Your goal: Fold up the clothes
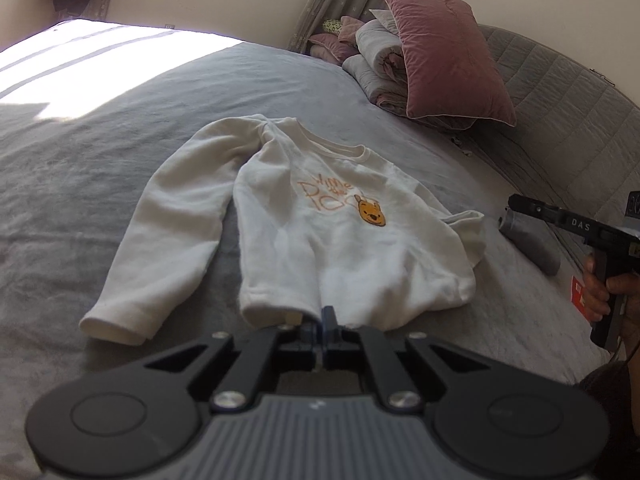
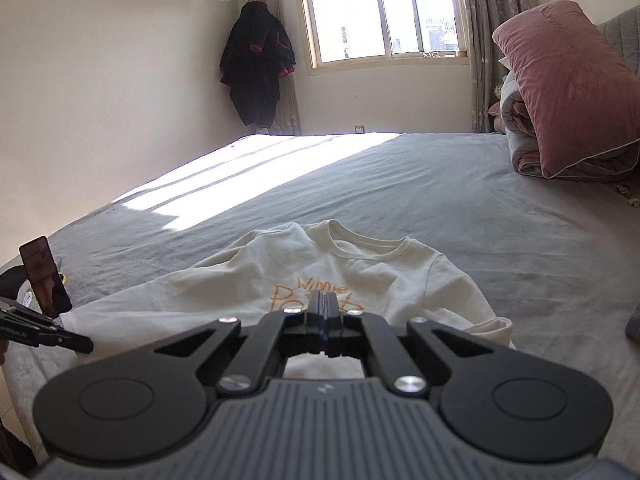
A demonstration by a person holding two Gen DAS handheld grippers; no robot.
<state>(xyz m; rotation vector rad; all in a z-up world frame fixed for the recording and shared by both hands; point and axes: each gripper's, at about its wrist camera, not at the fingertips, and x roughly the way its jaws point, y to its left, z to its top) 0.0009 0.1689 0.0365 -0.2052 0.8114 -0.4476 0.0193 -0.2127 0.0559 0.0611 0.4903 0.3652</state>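
Lying face up on the grey bed (image 1: 120, 128) is a small white sweatshirt (image 1: 340, 240) with a yellow bear on its chest, and the folding has hardly begun. One long sleeve (image 1: 168, 216) is stretched out flat to the side. The other sleeve (image 1: 466, 228) looks a bit bunched up near the edge of the body, but I would not call that a real fold yet. The left tool (image 1: 329, 316) is squeezed tight right at the bottom hem, and it seems to be pinching the cloth there, though I cannot be fully sure. The right tool (image 2: 327, 300) is squeezed tight too, up over the chest letters, and I cannot tell if it has any cloth in it. So both sleeves and the body are left to fold. A pink pillow (image 1: 448, 56) sits far off by the headboard.
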